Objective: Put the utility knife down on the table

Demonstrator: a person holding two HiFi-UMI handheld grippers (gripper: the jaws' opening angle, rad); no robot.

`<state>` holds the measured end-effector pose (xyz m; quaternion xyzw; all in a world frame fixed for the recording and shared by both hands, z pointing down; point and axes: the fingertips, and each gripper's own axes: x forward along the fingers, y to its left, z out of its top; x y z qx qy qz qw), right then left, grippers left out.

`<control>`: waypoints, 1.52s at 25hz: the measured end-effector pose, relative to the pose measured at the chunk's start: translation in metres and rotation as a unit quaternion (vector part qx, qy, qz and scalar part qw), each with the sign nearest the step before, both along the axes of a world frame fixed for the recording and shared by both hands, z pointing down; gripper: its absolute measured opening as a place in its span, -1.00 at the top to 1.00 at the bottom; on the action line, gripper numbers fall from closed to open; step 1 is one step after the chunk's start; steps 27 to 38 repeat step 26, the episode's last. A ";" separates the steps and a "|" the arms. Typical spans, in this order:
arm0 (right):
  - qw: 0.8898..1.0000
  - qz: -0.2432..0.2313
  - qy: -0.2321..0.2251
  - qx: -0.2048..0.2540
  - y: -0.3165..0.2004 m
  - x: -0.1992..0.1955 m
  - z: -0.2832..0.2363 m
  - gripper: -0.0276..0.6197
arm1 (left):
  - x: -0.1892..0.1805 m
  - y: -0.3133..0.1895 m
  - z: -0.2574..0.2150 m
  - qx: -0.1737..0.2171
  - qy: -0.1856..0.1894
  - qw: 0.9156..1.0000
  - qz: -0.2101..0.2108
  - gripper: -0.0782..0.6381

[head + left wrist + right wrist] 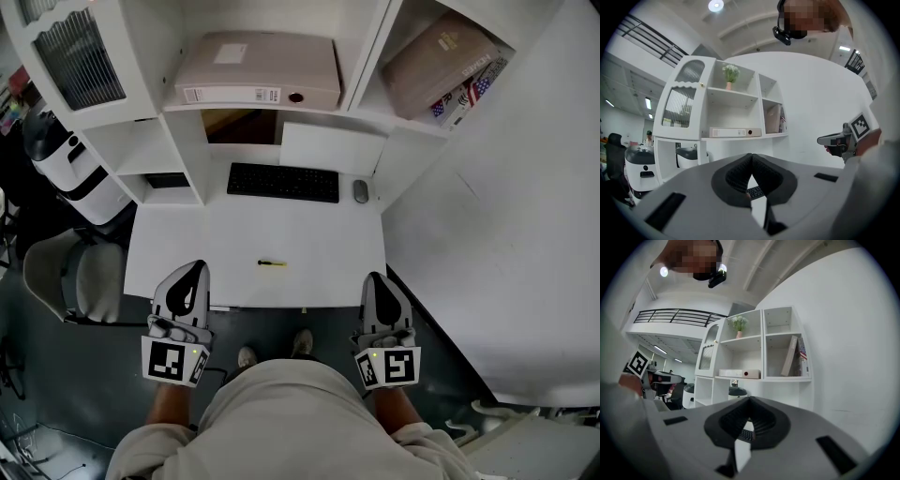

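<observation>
The utility knife (272,263), slim, yellow and black, lies flat on the white table (319,239) a little in from the front edge. My left gripper (197,266) hovers at the table's front left corner, to the left of the knife and apart from it. Its jaws are shut with nothing between them (751,156). At the front right edge, my right gripper (375,277) is also shut and empty (749,399). Both point level toward the shelving. The knife is hidden in both gripper views.
A black keyboard (283,182) and a grey mouse (361,191) lie at the back of the table. White shelving above holds a binder box (258,70) and books (464,89). A grey chair (70,277) stands to the left, a white wall to the right.
</observation>
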<state>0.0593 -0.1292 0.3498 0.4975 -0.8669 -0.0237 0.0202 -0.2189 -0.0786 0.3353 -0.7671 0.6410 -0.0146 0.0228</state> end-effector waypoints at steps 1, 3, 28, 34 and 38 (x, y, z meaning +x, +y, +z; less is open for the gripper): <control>1.000 -0.002 0.000 0.000 0.001 -0.001 0.000 0.91 | 0.000 0.001 0.000 0.000 0.000 1.000 0.000 0.78; 1.000 -0.004 -0.002 0.001 0.002 -0.002 0.000 0.91 | 0.000 0.002 0.001 -0.001 0.000 1.000 -0.001 0.78; 1.000 -0.005 -0.005 0.003 0.001 0.001 0.001 0.91 | 0.007 -0.003 0.003 -0.006 -0.013 1.000 0.004 0.78; 1.000 -0.005 -0.005 0.003 0.001 0.001 0.001 0.91 | 0.007 -0.003 0.003 -0.006 -0.013 1.000 0.004 0.78; 1.000 -0.005 -0.005 0.003 0.001 0.001 0.001 0.91 | 0.007 -0.003 0.003 -0.006 -0.013 1.000 0.004 0.78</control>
